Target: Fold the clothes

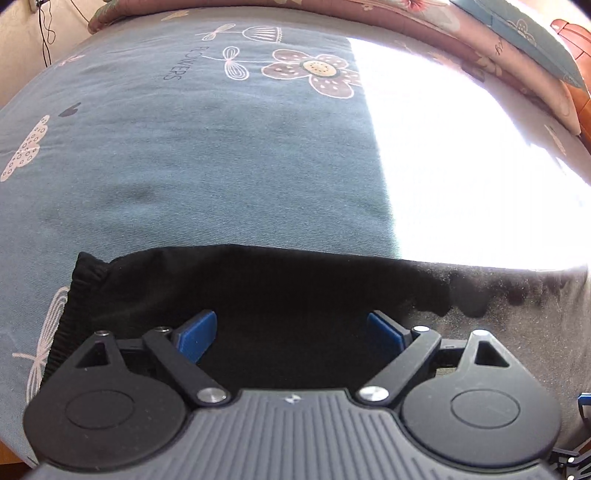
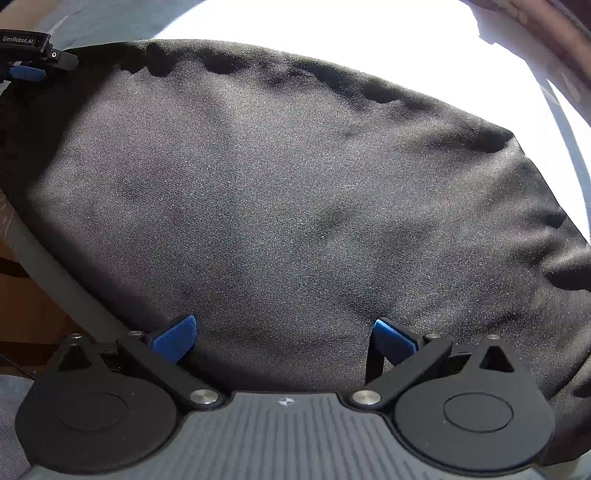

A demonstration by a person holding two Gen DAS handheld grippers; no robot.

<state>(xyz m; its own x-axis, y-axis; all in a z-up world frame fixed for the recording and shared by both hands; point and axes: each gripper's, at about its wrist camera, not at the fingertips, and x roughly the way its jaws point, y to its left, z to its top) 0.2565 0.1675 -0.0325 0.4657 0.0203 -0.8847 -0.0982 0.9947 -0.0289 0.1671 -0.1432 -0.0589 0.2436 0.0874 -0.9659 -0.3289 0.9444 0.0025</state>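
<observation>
A black garment with a ribbed elastic band at its left end lies flat on a blue flowered bedsheet. My left gripper hovers over the garment's near part, open, nothing between its blue pads. In the right wrist view the same black garment fills most of the picture, sunlit and grey-looking. My right gripper hangs just above it, open wide, its blue pads free of the cloth. The left gripper's tip shows at the upper left there.
A strong patch of sunlight washes out the sheet to the right. A pink flowered quilt and a blue pillow lie along the far edge. The bed's near edge and brown floor show at left.
</observation>
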